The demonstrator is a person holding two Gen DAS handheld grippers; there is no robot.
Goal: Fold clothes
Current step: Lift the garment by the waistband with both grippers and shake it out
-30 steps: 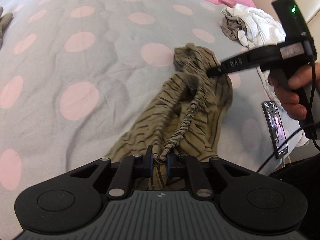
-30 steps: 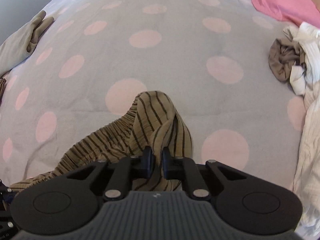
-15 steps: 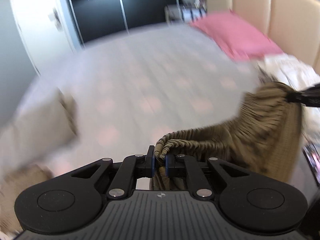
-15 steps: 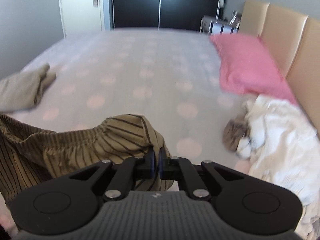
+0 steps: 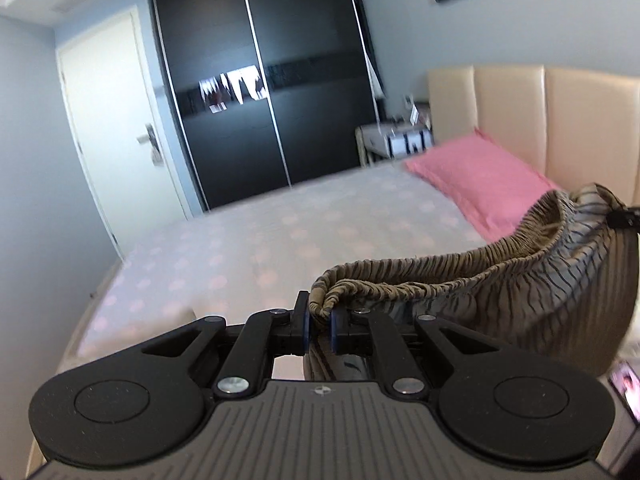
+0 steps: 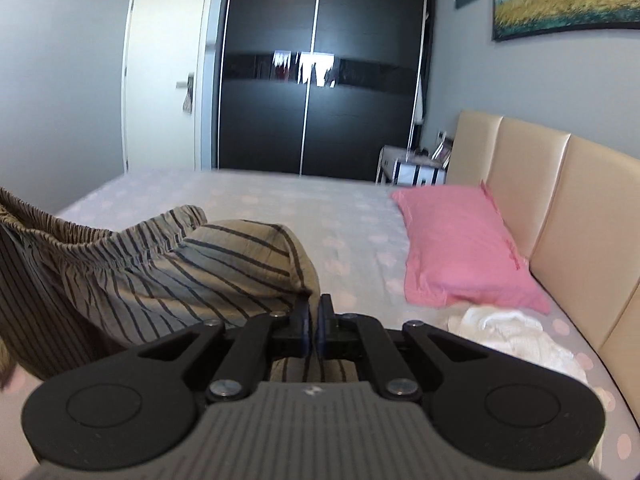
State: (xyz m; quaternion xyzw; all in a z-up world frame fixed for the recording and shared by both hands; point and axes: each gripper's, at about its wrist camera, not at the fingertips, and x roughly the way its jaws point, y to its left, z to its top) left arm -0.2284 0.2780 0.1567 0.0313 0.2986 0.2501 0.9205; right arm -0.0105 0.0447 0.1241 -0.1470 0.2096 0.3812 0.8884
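We saw both hand-held grippers clamped on the striped brown shorts (image 5: 532,292), which hung in the air above the bed (image 5: 256,248), stretched between them. Left hand-held gripper (image 5: 319,322) was closed on the gathered elastic waistband, fabric bunched between its jaws. Right hand-held gripper (image 6: 315,330) was closed on another part of the same shorts (image 6: 224,264); its tip also showed at the right edge of the left wrist view. Bed cover was grey with pink dots. Pink pillow (image 6: 460,240) lay against the beige headboard (image 6: 560,208). White crumpled clothing (image 6: 516,336) lay near the pillow. Black wardrobe (image 6: 316,68) stood behind.
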